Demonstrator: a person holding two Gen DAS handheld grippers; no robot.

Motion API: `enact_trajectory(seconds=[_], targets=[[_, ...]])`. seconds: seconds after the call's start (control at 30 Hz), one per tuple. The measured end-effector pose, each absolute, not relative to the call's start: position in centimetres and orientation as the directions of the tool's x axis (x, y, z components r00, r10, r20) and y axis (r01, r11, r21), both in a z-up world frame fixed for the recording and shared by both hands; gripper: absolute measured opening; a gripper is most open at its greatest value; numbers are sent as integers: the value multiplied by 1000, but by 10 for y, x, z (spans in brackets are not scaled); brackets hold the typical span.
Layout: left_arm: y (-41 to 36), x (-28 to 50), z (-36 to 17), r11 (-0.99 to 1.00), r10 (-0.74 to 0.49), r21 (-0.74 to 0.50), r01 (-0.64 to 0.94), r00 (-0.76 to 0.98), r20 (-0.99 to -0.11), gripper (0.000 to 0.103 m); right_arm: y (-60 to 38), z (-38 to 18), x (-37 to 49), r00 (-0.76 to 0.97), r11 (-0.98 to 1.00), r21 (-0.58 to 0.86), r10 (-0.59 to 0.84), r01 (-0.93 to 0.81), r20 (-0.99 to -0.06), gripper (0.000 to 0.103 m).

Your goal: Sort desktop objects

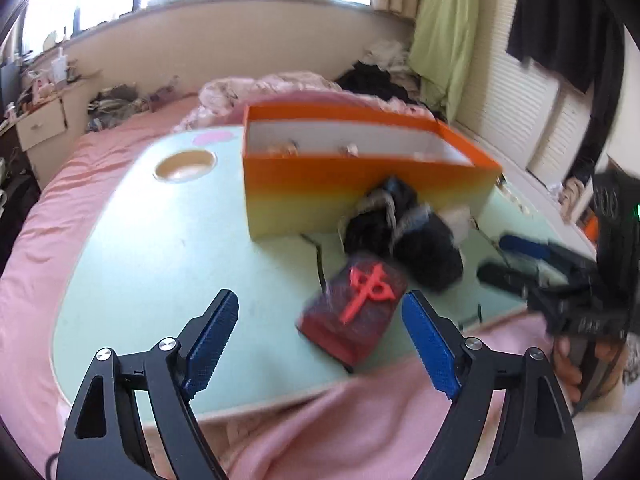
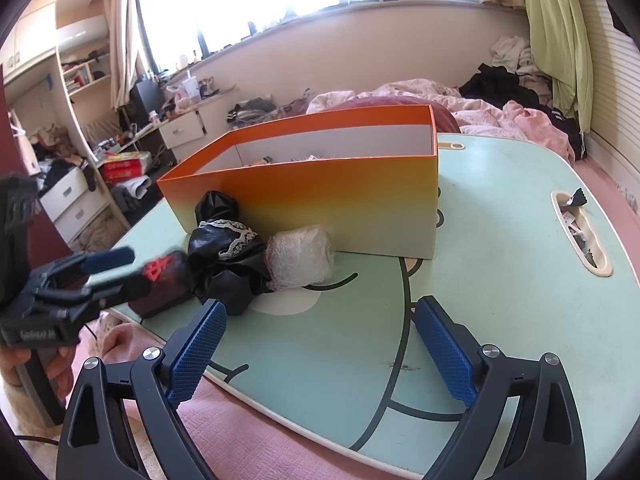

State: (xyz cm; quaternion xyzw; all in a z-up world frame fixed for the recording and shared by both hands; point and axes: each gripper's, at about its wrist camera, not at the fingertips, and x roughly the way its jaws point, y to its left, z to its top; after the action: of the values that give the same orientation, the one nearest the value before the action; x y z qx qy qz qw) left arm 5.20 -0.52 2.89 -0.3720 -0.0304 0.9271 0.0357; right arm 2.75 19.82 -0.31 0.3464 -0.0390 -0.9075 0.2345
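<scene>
Hovering left tool spread wide, empty, above red block lying near orange box at tabletop edge. Right tool also spread, empty. Risk: blurred, hasty closing may knock block off edge.

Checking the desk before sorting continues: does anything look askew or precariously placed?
Yes: the dark red block lies tilted at the lap desk near edge, apparently overhanging it, beside the crumpled black bag.

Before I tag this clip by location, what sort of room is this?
Most likely a bedroom: the lap table sits on a pink bed, with clothes piled behind and drawers nearby.
</scene>
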Motion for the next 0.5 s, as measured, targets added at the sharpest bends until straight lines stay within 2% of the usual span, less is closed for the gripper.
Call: enact_trajectory(seconds=[0.03,0.13,0.2,0.3,0.37,0.43,0.47,0.5], targets=[[-3,51,20,-995,95,-78,-56,-705,-703,84,200,-3,27,-649,-884,243,-459,399,-607,95],[13,52,11,-997,10,52,-59,-755,-655,90,205,1,27,-628,-862,294,-504,413,-593,92],[15,47,8,-997,46,20,-77,-759,-649,94,210,12,26,-609,-822,370,-570,434,-552,90],[13,43,6,-998,34,25,-65,-768,-640,97,207,40,13,-581,-767,450,-641,458,-502,90],[9,39,5,-998,26,24,-54,-766,-642,103,192,61,-9,-558,-778,445,-628,444,-542,86],[9,38,5,-998,24,24,-51,-768,-640,103,175,71,-34,-530,-792,434,-610,429,-590,73],[8,38,6,-998,23,25,-51,-769,-639,103,163,74,-51,-506,-800,430,-599,419,-621,70],[10,36,6,-998,21,27,-50,-769,-639,103,153,75,-68,-482,-812,421,-581,405,-656,62]])
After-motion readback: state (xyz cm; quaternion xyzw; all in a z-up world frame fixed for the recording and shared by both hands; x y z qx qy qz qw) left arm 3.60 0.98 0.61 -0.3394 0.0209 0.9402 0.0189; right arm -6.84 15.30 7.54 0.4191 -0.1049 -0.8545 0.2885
